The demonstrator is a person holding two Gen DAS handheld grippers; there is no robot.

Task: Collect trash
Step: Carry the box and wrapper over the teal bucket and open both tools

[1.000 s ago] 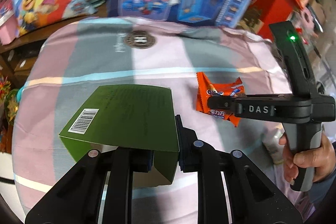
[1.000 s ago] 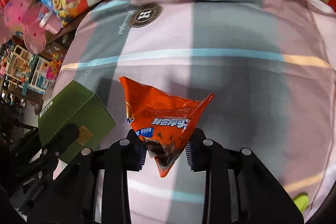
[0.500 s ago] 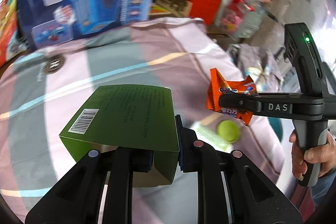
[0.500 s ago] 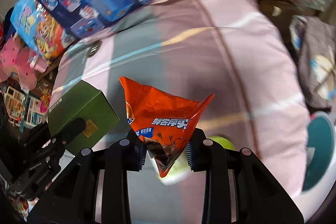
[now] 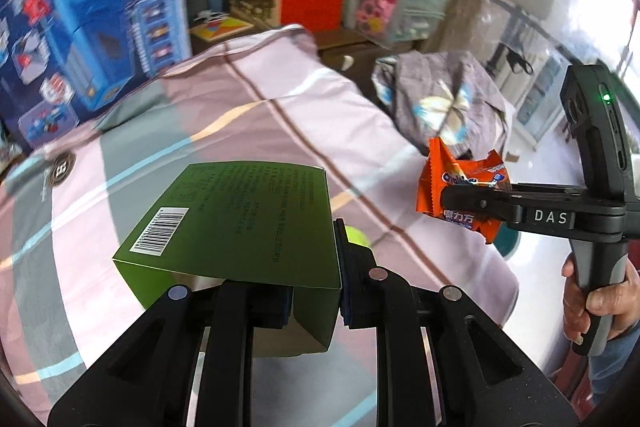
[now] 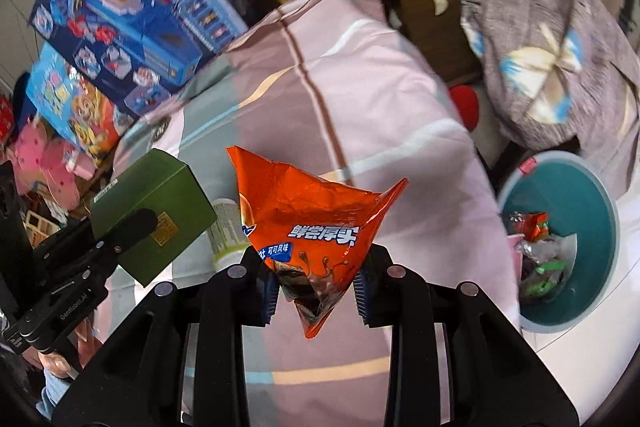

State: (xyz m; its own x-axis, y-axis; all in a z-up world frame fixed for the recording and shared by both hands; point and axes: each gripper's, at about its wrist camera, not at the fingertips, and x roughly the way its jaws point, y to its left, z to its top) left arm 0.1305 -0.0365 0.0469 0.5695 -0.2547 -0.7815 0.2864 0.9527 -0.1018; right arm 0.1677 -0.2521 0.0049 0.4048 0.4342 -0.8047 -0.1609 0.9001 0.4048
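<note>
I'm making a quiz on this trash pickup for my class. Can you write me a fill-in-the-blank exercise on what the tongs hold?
1. The left tongs are shut on a ____ carton.
2. The right tongs grip an ____ snack wrapper.
3. The teal bin stands on the floor and already holds ____.

Missing words: green; orange; trash

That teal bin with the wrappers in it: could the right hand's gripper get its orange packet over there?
Probably yes. The round teal plastic bin stands open-topped on the floor beside the bed, and nothing lies between it and the crinkled orange foil snack packet held in the right gripper.
</note>
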